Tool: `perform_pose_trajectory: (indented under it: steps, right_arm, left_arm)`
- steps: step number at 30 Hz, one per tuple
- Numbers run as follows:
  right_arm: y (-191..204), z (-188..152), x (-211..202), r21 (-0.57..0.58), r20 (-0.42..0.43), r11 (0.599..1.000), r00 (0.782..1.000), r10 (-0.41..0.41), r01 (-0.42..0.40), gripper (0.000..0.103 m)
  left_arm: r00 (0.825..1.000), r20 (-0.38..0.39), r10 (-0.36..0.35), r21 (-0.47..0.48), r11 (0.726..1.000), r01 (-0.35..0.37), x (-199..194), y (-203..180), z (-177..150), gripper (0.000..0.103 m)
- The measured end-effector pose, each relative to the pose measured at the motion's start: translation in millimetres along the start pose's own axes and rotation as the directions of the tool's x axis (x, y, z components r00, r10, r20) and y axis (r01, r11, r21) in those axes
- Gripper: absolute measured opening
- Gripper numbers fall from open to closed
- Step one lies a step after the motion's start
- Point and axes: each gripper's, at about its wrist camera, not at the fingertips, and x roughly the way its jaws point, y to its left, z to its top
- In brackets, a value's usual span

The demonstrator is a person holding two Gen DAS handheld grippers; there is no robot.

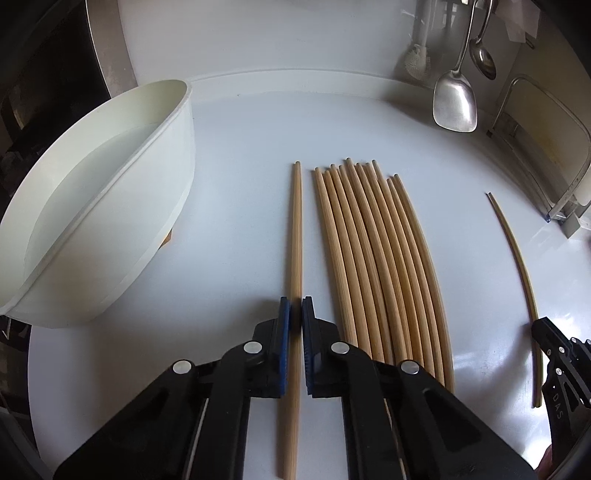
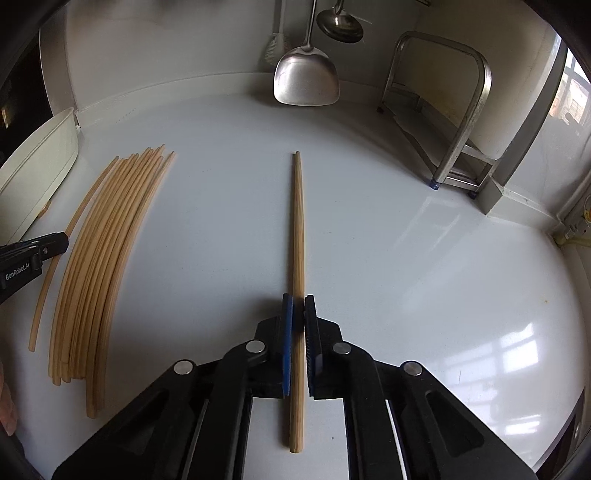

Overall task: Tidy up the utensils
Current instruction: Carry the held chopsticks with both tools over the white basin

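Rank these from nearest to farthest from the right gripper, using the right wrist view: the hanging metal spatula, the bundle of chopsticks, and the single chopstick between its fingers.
1. Single chopstick: between the fingers of the right gripper, centre.
2. Bundle of chopsticks: on the counter to the left.
3. Metal spatula: hanging at the back wall, straight ahead.

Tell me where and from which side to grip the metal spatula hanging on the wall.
Grip the metal spatula by its thin handle just above the blade, coming straight in from the front with fingers either side. The blade looks too wide and flat for the jaws, and the wall behind blocks other approaches. The ladle hangs close alongside.
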Motion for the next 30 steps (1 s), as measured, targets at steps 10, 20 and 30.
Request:
perform_pose_trajectory:
  steps: [10, 20, 30]
  right_arm:
    - [-11, 4, -12, 0.12, -0.024, 0.99, 0.997, 0.078, -0.075, 0.006]
    - [26, 49, -75, 0.112, 0.057, 0.986, 0.992, 0.116, -0.122, 0.006]
    - [161, 113, -98, -0.019, 0.102, 0.949, 0.943, 0.316, -0.316, 0.006]
  left_arm:
    - [0.997, -0.016, -0.072, 0.015, 0.997, 0.072, -24, 4, 5, 0.007]
    - [0.988, 0.048, -0.149, 0.037, 0.988, 0.147, -87, 40, 35, 0.007]
    - [0.997, 0.071, -0.017, -0.077, 0.997, 0.022, -97, 177, 70, 0.007]
